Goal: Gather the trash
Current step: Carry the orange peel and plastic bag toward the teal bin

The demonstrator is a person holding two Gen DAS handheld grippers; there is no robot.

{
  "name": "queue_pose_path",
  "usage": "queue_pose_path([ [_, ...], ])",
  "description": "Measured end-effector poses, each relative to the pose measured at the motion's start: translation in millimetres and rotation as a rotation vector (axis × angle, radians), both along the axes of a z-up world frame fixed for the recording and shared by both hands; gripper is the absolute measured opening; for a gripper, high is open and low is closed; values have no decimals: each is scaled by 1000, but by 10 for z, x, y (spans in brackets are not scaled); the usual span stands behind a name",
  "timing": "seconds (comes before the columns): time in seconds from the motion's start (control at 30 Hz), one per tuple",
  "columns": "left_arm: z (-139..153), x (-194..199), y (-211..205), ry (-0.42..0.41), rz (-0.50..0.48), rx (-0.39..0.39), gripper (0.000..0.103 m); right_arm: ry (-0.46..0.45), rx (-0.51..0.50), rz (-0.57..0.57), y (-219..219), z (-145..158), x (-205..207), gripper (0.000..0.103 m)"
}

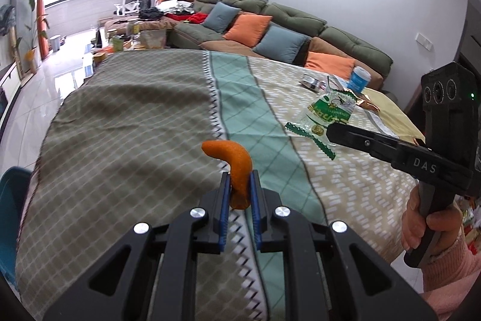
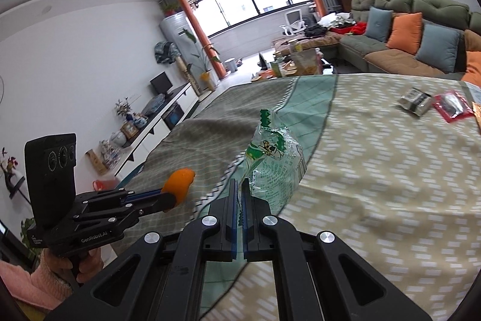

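A curled piece of orange peel [image 1: 237, 170] is pinched between the blue pads of my left gripper [image 1: 239, 179], which is shut on it above the patterned tablecloth [image 1: 135, 116]. From the right wrist view the same orange peel [image 2: 179, 181] sticks out of the left gripper [image 2: 168, 197] at lower left. My right gripper [image 2: 239, 185] is shut on the edge of a clear green-printed snack wrapper [image 2: 270, 161], lifted off the cloth. In the left wrist view that snack wrapper [image 1: 324, 113] hangs from the right gripper [image 1: 333, 131], held by a hand in a pink sleeve.
More litter lies on the far right of the tablecloth: a dark foil packet [image 2: 416, 100], a red packet [image 2: 452, 106] and a blue-white cup [image 1: 359, 78]. A sofa [image 1: 270, 20] with cushions stands behind. A blue bin edge [image 1: 10, 218] shows at lower left.
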State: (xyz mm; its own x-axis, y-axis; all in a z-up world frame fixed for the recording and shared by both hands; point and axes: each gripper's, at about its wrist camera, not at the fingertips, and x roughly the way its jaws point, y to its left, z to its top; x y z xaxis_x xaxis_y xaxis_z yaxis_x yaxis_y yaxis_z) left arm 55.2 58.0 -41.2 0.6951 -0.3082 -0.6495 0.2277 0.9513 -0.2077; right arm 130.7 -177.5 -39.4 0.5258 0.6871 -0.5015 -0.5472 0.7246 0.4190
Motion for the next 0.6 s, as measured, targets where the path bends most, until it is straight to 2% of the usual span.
queue_pose_path([
  [0.6, 16, -228, 389, -13, 115, 17, 14, -9, -16, 121, 533, 7, -120, 3],
])
